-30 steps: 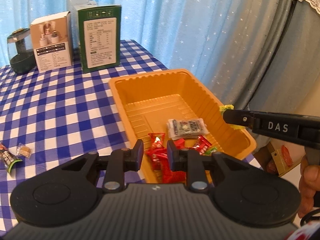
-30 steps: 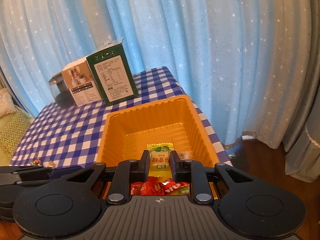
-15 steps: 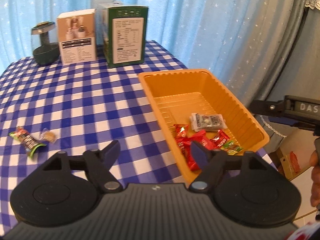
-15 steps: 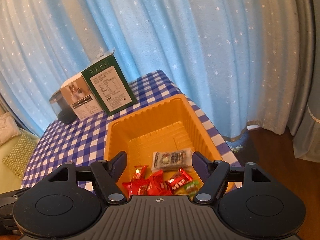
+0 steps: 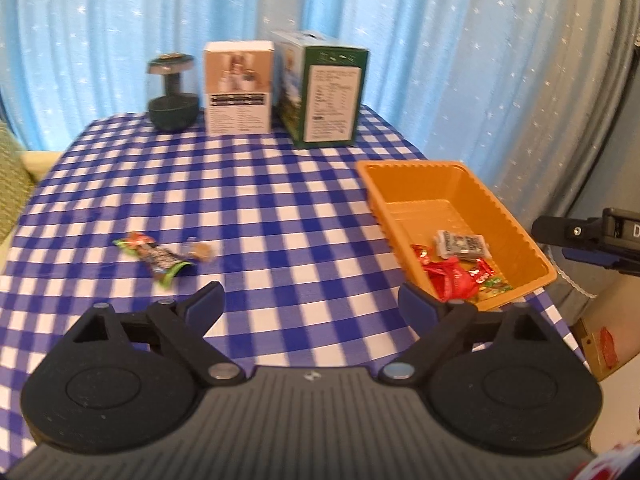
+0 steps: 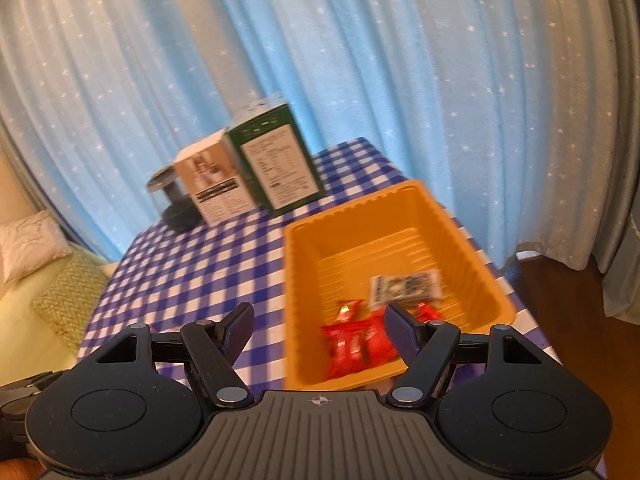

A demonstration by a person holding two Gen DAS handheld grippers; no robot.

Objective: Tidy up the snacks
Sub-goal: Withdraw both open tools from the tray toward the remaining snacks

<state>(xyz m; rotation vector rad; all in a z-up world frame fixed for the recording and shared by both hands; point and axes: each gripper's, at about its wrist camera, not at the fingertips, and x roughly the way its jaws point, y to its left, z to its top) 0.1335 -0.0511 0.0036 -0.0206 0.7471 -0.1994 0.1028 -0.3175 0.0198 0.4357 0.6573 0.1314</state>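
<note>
**Both tongs empty and spread over a half-filled snack tray**

Little writing is legible. The green box (image 5: 325,92) carries a white panel of small print, too blurred to read, and the white box (image 5: 239,87) beside it has a black band of text just as unreadable. On the right gripper's body, seen at the edge of the left wrist view, a single white letter "D" shows before the frame cuts it off. The grey-white packet (image 5: 462,244) in the orange tray (image 5: 404,178) has dark printing, not readable.

By count: two boxes, standing side by side at the far edge of the blue-and-white checked tablecloth (image 5: 280,216), and one dark round container with a lid (image 5: 173,98) to their left. One tray sits at the table's right edge. Inside it lie the one grey-white packet, several red wrappers (image 5: 450,278) bunched at the near end (overlapping, so an exact number cannot be given) and a green-and-yellow one (image 5: 496,286). Two snacks lie out on the cloth, well apart from the tray: a long green-ended bar (image 5: 154,258) and a small clear-wrapped candy (image 5: 200,252) just beside it.

The left gripper (image 5: 312,304) has just been opening; its jaws stand wide over bare cloth with nothing between them. The right gripper (image 6: 320,328) has also just been opening and stands moderately wide above the tray's near left corner, holding nothing.
</note>
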